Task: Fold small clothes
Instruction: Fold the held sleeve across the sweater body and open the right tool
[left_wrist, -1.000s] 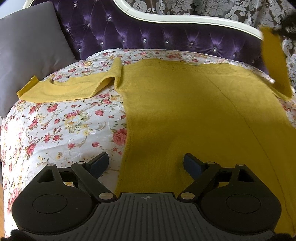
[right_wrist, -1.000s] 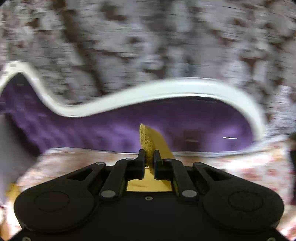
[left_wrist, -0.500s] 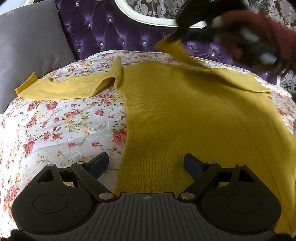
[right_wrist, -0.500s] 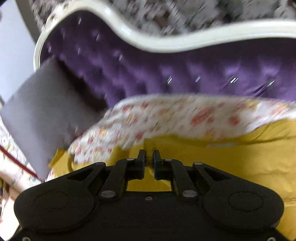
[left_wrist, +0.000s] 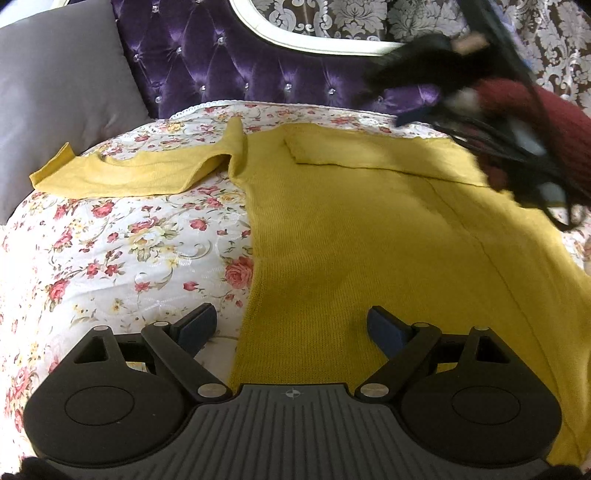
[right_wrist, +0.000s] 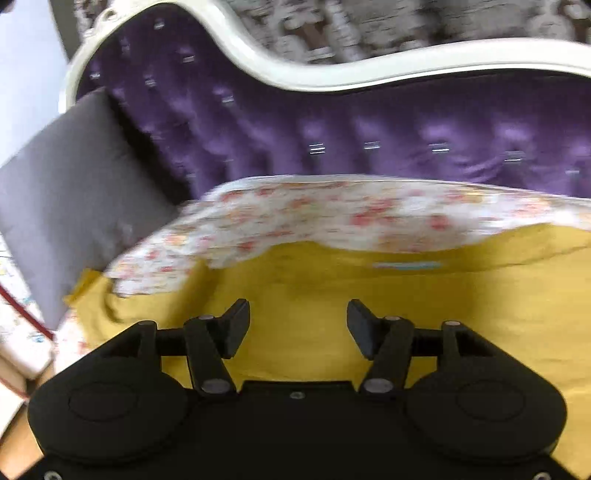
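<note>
A mustard-yellow knit sweater (left_wrist: 351, 229) lies flat on the floral bedspread (left_wrist: 122, 251). Its left sleeve (left_wrist: 140, 171) stretches out to the left, and its right sleeve (left_wrist: 369, 153) lies folded across the top of the body. My left gripper (left_wrist: 291, 326) hovers open over the sweater's near left edge with nothing between its fingers. My right gripper (right_wrist: 298, 321) is over the sweater (right_wrist: 332, 306) near its top, its jaws opening and free of the cloth. In the left wrist view the right gripper (left_wrist: 417, 110) is a dark blur at the upper right, held by a person's red sleeve (left_wrist: 546, 122).
A purple tufted headboard (left_wrist: 229, 70) with a white frame runs behind the bed. A grey cushion (left_wrist: 55, 96) leans at the left. Bare floral bedspread lies left of the sweater. Black cables (left_wrist: 546, 173) trail from the right gripper.
The right gripper carried the right sleeve leftward and down across the sweater's top, then opened and let it go. The sleeve now lies folded over the body. The left gripper stayed still.
</note>
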